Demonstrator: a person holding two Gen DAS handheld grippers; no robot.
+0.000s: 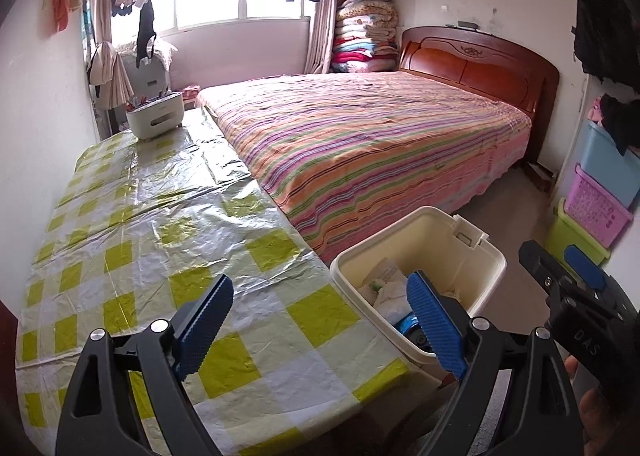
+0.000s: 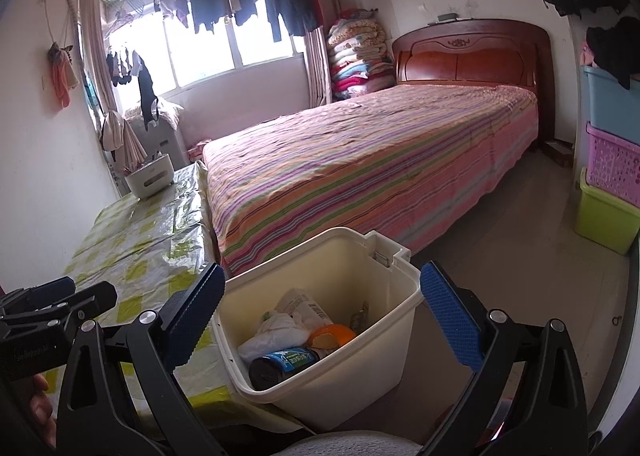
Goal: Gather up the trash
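A cream plastic trash bin [image 2: 376, 256] stands on the floor between the table and the bed; it also shows in the left wrist view [image 1: 424, 228]. Inside lie a dark can with a blue label [image 2: 286, 364], an orange piece [image 2: 332, 334], crumpled white paper [image 2: 280, 330] and a printed wrapper [image 2: 308, 306]. My right gripper [image 2: 320, 322] is open and empty, held above the bin's near side. My left gripper [image 1: 320, 330] is open and empty over the table's near right corner, beside the bin.
A table with a green-and-white checked cloth [image 1: 160, 224] runs along the left wall, with a white organizer box [image 1: 155, 118] at its far end. A striped bed [image 1: 380, 144] fills the middle. Stacked coloured storage bins [image 2: 612, 160] stand at the right.
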